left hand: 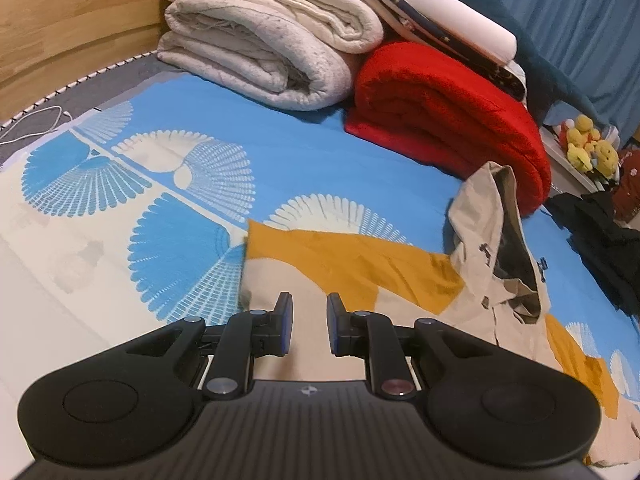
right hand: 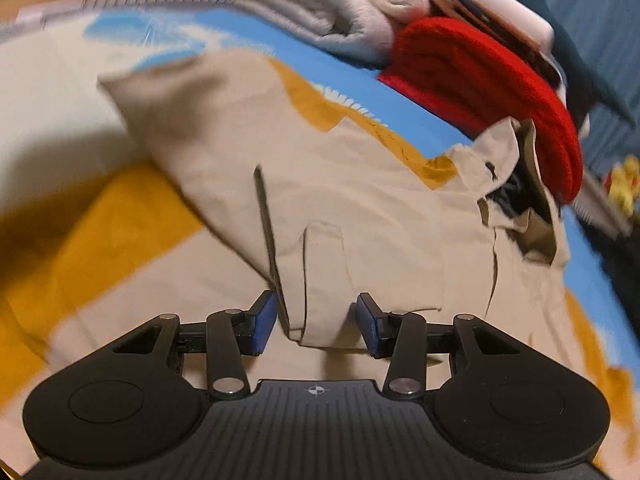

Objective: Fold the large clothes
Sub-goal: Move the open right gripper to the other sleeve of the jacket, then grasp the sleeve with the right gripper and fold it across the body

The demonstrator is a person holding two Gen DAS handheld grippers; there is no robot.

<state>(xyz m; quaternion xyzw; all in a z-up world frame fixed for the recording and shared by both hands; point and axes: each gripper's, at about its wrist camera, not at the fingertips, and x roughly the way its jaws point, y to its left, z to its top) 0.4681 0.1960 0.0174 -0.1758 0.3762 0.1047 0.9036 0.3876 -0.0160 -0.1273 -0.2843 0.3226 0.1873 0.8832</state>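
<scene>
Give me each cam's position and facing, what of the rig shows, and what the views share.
Left wrist: sits on the left gripper, looking forward and down across the bed sheet at the jacket and red blanket; only its own fingers show, a gap between them.
Right wrist: sits on the right gripper, closer over the jacket, blurred; its own fingers open astride a jacket fold.
Shared: jacket, red blanket, bed sheet, white quilt. Neither shows the other gripper or a hand.

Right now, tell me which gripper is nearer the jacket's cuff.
Right. The right gripper has the cuff between its open fingers. The left gripper hovers over the jacket body; no cuff shows near it.
</scene>
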